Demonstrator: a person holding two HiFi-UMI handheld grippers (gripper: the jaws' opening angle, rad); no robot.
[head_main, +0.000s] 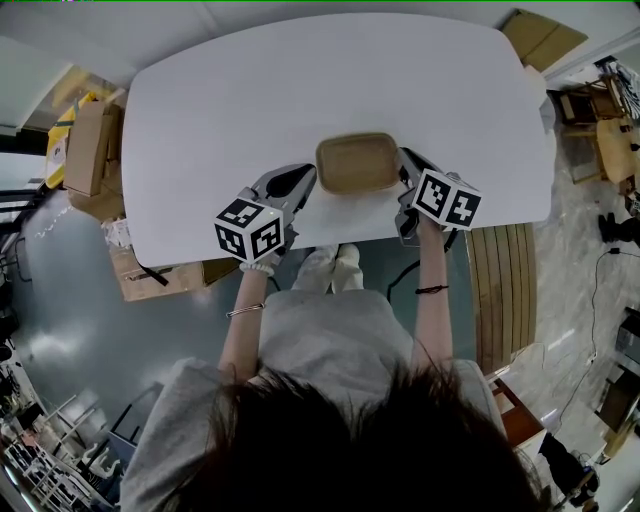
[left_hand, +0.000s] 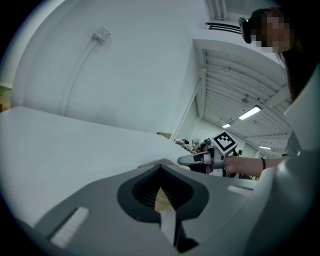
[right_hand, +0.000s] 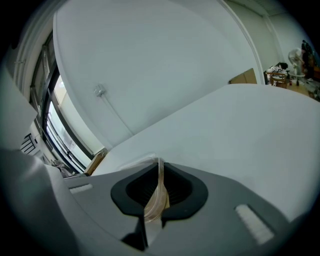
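Tabletop (head_main: 300, 80) tray (head_main: 358, 163) clamped between both grippers (head_main: 306, 182) (head_main: 406, 168)

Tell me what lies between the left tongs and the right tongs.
A tan rectangular container on the white table, seen in the head view. The left tongs and right tongs each clamp one of its side edges.

Your table (head_main: 330, 80) is white, with rounded corners and a smooth matte top. It fills most of the head view ahead of you. On it lies a shallow tan tray (head_main: 358, 163) with rounded corners, close to the edge nearest you and about midway along that edge. Whether the tray rests flat or is raised a little, you cannot tell from above.
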